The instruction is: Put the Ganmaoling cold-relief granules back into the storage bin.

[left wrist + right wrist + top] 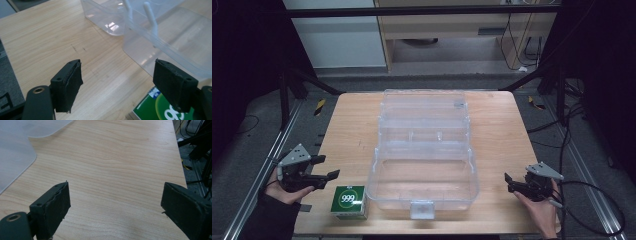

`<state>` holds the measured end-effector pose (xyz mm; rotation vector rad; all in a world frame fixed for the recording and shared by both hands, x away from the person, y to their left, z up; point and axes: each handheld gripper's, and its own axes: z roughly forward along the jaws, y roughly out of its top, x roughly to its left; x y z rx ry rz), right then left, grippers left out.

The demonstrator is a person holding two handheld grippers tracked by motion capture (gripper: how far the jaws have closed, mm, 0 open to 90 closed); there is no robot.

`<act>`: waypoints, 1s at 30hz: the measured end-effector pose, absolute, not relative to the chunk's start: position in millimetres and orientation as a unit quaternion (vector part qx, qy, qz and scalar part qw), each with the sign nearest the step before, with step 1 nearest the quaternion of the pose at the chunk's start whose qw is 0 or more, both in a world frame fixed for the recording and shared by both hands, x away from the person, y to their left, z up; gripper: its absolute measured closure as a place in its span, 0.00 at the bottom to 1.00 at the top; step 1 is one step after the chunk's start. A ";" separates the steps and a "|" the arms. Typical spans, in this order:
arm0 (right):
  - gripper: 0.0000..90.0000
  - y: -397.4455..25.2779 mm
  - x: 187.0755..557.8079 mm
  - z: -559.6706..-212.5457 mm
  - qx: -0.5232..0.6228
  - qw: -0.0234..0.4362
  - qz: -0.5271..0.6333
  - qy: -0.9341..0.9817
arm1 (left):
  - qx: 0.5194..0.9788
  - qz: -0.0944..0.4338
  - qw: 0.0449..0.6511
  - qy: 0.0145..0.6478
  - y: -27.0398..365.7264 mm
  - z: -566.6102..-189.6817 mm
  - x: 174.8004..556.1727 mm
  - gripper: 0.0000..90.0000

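Wooden table (507,135), seen from the high view, with its far edge at 12 o'clock and the person's edge at 6 o'clock. At the table's centre stands a clear plastic organiser box (424,150), lid folded back toward 12 o'clock, the open tray toward 6 o'clock with its latch tab at the near rim; nothing can be made out inside it. In the left gripper view the box (160,35) fills the 1 o'clock quarter, its white hinge arms upright.

A green carton marked "999" (350,202) lies flat on the table at 7 o'clock, just beside the tray's near left corner and apart from it. In the left gripper view a corner of the carton (150,107) shows at 5 o'clock, partly behind the right-hand jaw.

Left gripper (324,176), at 8 o'clock near the table's left edge, is held in the person's left hand (287,192); its jaws stand wide apart with bare wood between them, gripping nothing. It sits near the carton, not touching it.

Right gripper (512,182), at 4 o'clock near the table's right edge, is held in the person's right hand (542,210); its jaws likewise stand wide apart and empty over bare wood, well clear of the box.
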<state>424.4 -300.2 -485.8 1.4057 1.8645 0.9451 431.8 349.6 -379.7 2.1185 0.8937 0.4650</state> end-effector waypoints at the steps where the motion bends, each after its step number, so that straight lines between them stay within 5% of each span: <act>1: 0.09 -299.9 424.8 -486.4 0.529 0.308 0.355 0.707 | 0.837 0.180 0.384 0.346 349.0 -379.3 431.3 0.25; 30: 0.07 -297.1 425.3 -489.2 0.516 0.311 0.342 0.721 | 0.931 0.093 0.303 0.179 323.0 -380.7 420.4 0.14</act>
